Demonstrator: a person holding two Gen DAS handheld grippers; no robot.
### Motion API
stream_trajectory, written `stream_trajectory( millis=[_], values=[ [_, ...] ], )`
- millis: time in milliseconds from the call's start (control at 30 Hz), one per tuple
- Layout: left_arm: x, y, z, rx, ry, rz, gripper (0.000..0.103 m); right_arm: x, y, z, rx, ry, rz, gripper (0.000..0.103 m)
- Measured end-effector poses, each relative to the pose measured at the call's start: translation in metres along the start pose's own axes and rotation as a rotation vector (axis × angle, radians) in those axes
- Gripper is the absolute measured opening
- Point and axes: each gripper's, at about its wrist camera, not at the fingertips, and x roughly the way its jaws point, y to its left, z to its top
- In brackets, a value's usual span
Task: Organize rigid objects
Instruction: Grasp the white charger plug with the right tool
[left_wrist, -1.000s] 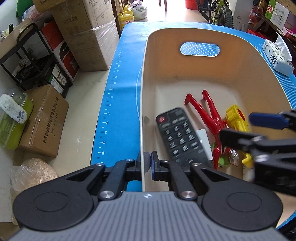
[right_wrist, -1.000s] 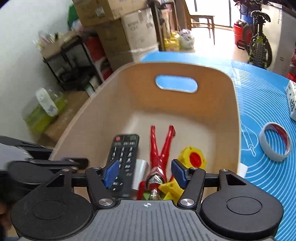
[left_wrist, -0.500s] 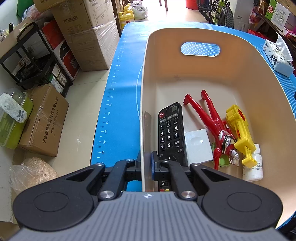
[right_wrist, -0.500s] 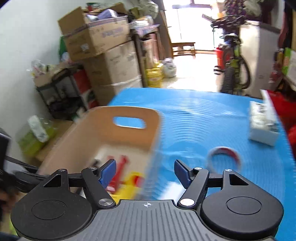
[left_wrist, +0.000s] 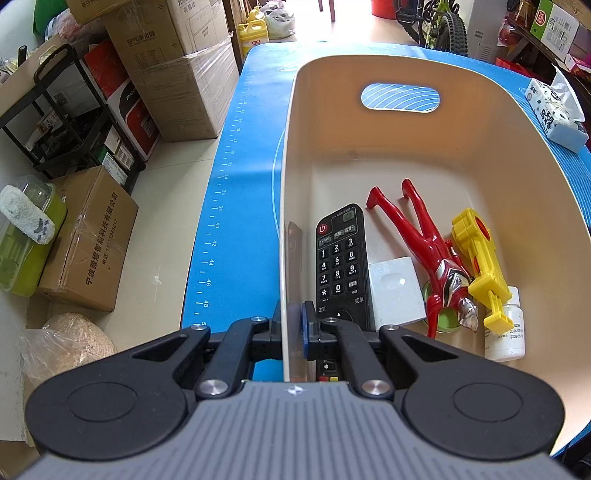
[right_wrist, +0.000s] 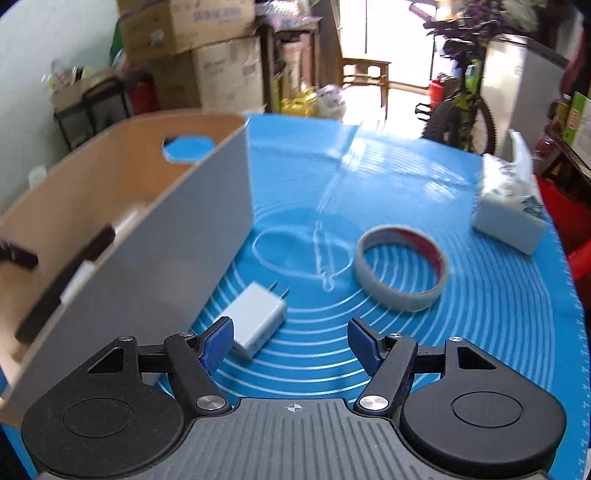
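The right gripper (right_wrist: 291, 343), jaws apart and empty, hung over the mat beside the white charger (right_wrist: 255, 319), and a good pickup seemed to call for centring on its body, clear of the prongs. The left gripper (left_wrist: 291, 334) was clamped on the bin (left_wrist: 284, 236) wall (steadying it, probably). The bin's grey outer wall crowded the charger's left side; the tape roll (right_wrist: 402, 267) and tissue pack (right_wrist: 509, 218) lay well clear.
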Motion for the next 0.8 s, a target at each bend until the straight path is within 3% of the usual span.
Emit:
stream_trajectory(
  millis=[533, 600, 667, 800],
  values=[
    [0.0, -0.001, 0.0, 0.002, 0.0, 0.002, 0.009, 0.041, 0.019, 0.006, -0.273, 0.012, 0.071, 0.076],
    [0.0, -0.001, 0.0, 0.003, 0.0, 0.003, 0.01, 0.042, 0.019, 0.007, -0.281, 0.009, 0.086, 0.075],
    [0.0, -0.001, 0.0, 0.005, 0.0, 0.006, 0.01, 0.04, 0.019, 0.007, -0.293, 0.009, 0.122, 0.058],
    [0.0, -0.002, 0.0, 0.005, 0.001, 0.008, 0.01, 0.038, 0.025, 0.006, -0.304, 0.011, 0.103, 0.058]
  ],
)
